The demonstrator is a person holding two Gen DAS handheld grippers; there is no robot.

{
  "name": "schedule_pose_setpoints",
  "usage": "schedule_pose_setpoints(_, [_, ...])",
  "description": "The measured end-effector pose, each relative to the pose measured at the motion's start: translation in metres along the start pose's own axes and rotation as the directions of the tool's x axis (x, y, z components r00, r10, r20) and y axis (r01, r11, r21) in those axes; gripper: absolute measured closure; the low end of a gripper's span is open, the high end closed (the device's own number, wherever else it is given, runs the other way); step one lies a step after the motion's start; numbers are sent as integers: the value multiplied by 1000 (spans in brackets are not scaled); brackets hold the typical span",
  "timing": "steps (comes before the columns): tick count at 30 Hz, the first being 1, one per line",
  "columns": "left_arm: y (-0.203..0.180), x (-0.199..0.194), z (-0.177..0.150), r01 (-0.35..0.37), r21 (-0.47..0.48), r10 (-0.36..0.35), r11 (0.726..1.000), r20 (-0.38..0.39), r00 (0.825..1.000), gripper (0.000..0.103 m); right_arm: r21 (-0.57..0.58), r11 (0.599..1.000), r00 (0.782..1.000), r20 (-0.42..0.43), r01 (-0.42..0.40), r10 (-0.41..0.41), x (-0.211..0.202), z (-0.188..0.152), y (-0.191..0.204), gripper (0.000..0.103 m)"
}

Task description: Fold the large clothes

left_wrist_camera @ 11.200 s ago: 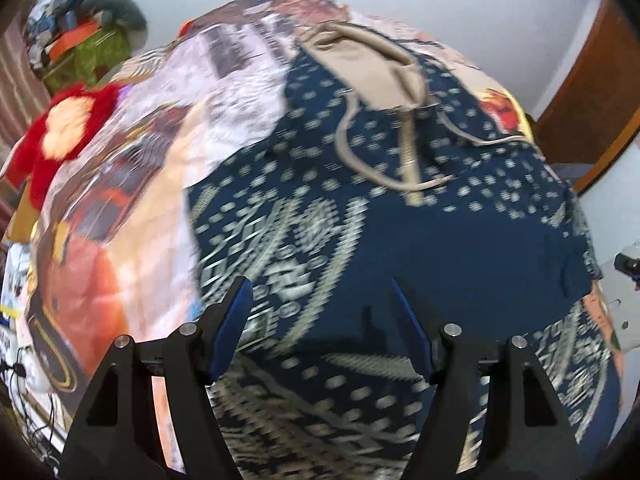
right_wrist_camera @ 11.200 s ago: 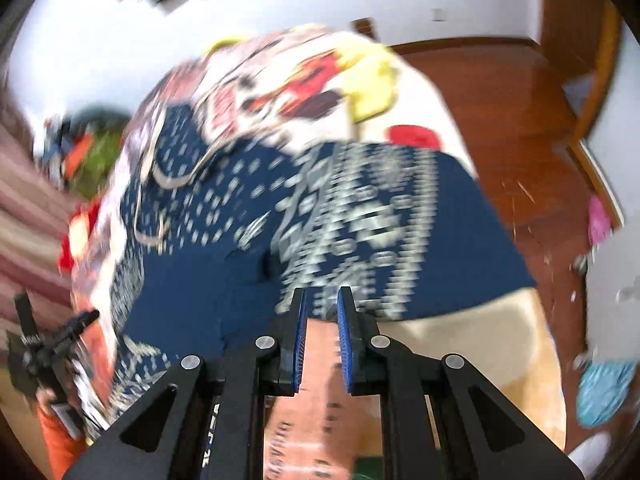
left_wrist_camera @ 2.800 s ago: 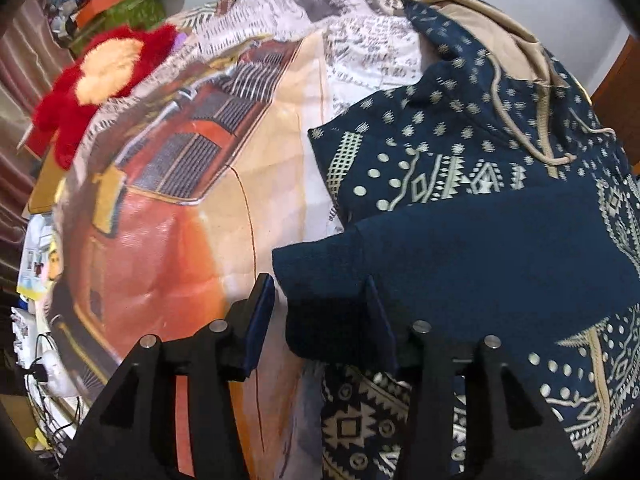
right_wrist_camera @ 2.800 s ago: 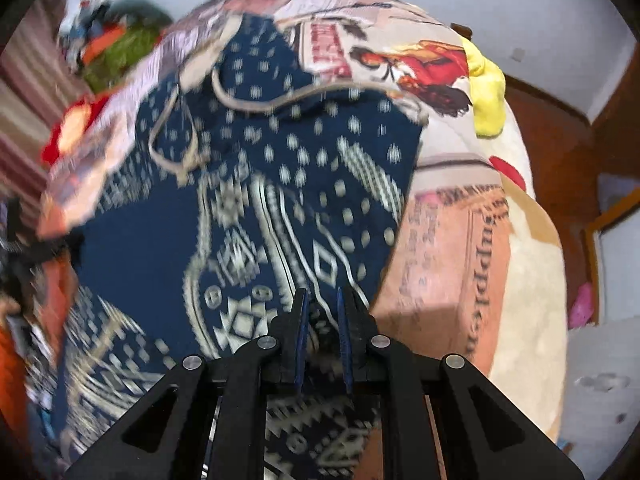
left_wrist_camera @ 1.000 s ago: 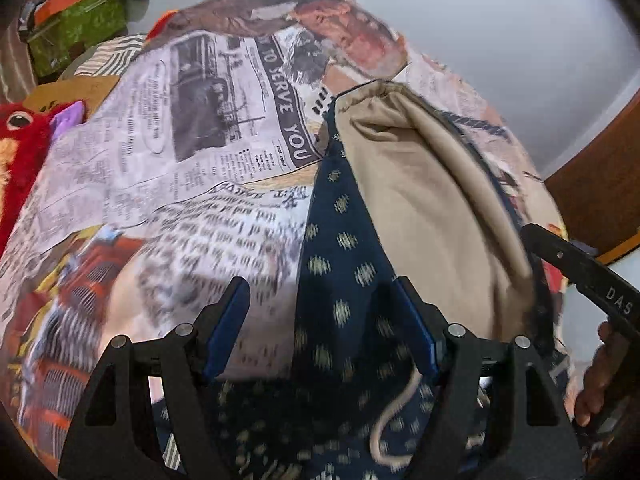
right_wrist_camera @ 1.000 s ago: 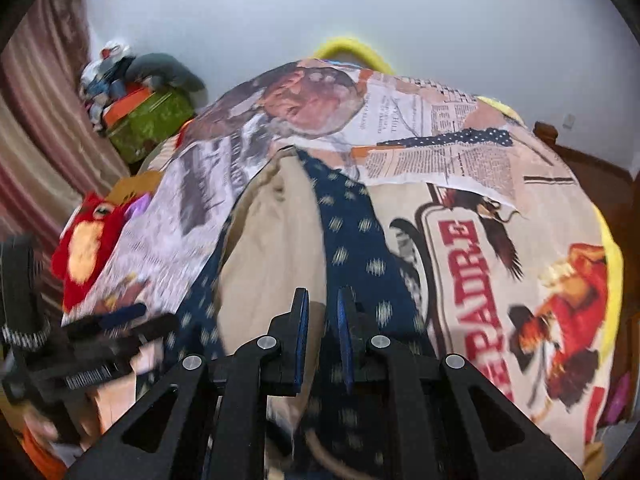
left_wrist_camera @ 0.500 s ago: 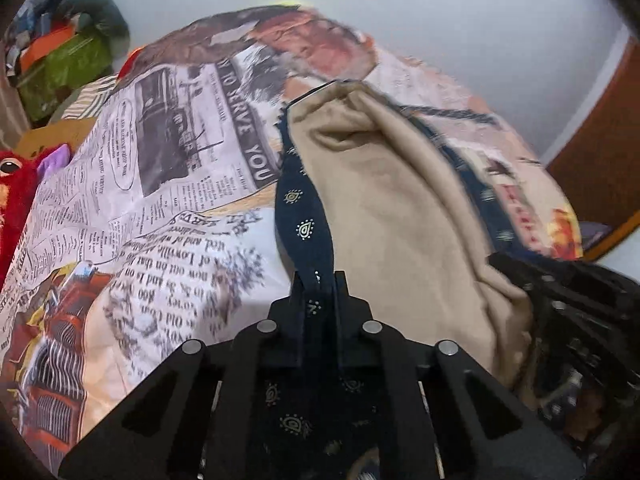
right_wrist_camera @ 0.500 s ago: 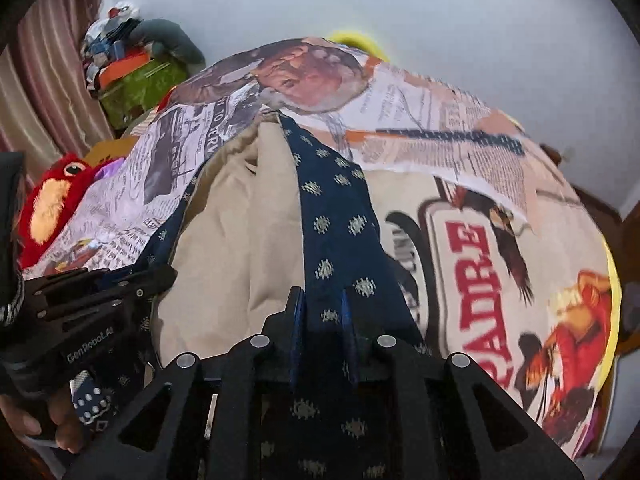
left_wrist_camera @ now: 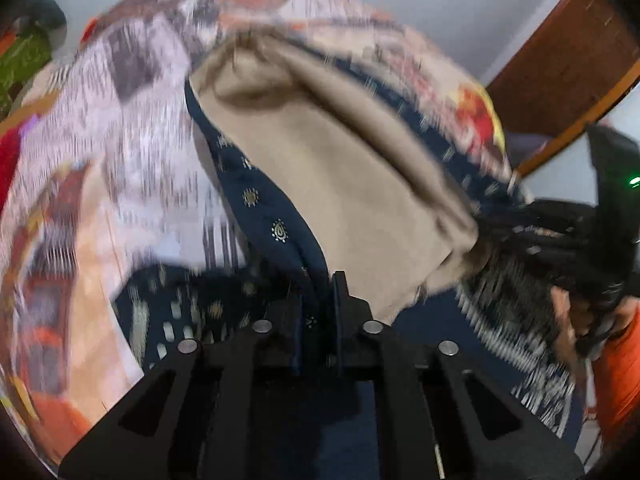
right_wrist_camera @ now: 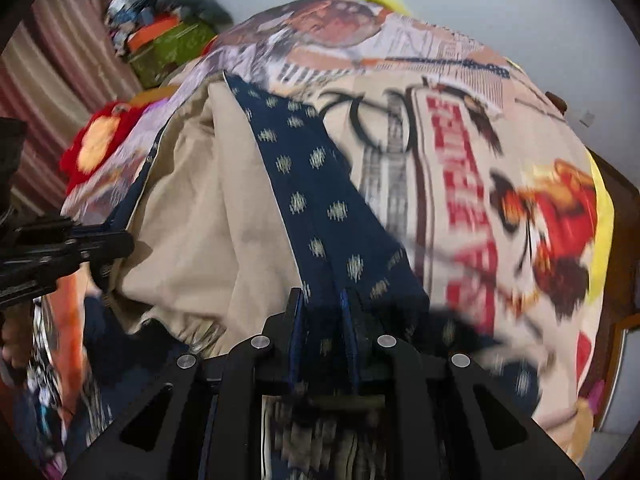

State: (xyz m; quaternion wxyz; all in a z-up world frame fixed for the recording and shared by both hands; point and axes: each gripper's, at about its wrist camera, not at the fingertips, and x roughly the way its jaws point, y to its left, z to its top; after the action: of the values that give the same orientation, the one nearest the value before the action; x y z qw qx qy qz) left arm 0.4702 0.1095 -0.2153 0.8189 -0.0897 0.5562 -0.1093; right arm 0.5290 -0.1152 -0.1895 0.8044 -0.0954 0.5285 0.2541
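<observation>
Navy dotted hoodie [right_wrist_camera: 320,200] lined beige, newspaper-print bedspread [right_wrist_camera: 460,152]

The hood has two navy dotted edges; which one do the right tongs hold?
The right tongs grip the hood's edge beside the red-lettered bedsheet, not the one near the red toy.

hoodie [right_wrist_camera: 224,216] lies on bedspread [right_wrist_camera: 460,184]; plush toy [right_wrist_camera: 96,144] at its left

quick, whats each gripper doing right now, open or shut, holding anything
Left gripper: shut on the navy edge of the hood.
Right gripper: shut on the hood's other navy edge.
</observation>
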Motion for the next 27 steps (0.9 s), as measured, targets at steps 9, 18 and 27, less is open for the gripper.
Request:
schedule_pose_setpoints(9, [24, -14, -34, -37, -70, 38, 997, 12, 999, 51, -106, 993, 994, -98, 46, -56, -7, -71, 20, 88])
schedule_pose_setpoints(18, [76, -16, 4, -123, -212, 146, 970, 96, 985, 34, -63, 998, 995, 99, -7, 13, -56, -40, 29, 88])
schedule_pose_setpoints(27, [103, 40, 66, -138, -254, 169, 957, 103, 980, 34, -4, 999, 986, 158, -51, 51, -32, 16, 39, 88])
